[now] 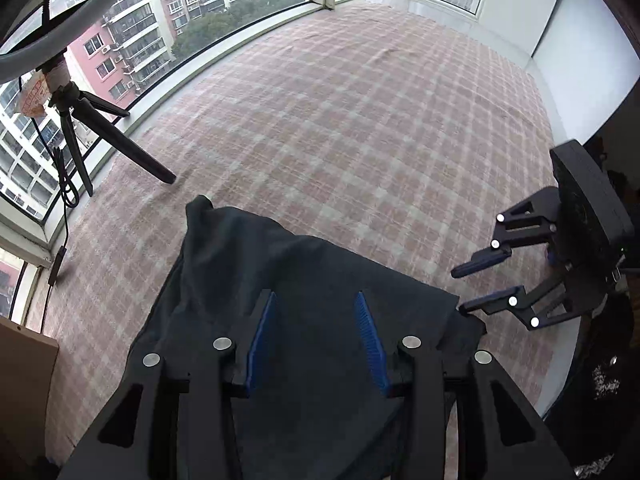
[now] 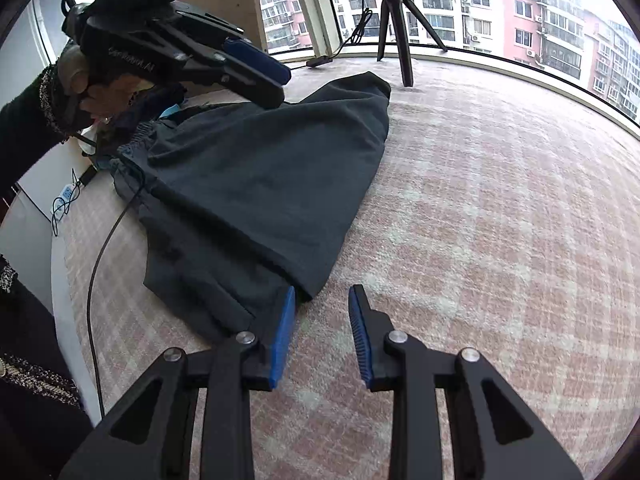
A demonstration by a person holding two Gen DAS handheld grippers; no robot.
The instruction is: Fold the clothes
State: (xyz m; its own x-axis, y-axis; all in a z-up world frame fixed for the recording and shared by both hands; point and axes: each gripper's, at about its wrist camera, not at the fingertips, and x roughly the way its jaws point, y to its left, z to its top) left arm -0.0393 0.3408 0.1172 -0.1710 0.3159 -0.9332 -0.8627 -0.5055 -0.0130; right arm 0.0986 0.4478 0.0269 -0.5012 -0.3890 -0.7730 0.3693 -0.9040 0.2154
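**Fold clothes: one fold down, more to go**

Left to right in the right wrist view: our left gripper point(image 2: 276, 80) hangs over the waistband end, jaws apart, nothing between them; the dark garment point(image 2: 256, 184) lies on the checked cover point(image 2: 500, 220), doubled over into a rough triangle, elastic waistband at left, tip toward the tripod point(image 2: 394, 12); our right gripper point(image 2: 322, 316) sits at the near corner, jaws apart, left pad beside the hem, not pinching. We judge the first fold laid and released; edges uneven, so smoothing and another fold remain.
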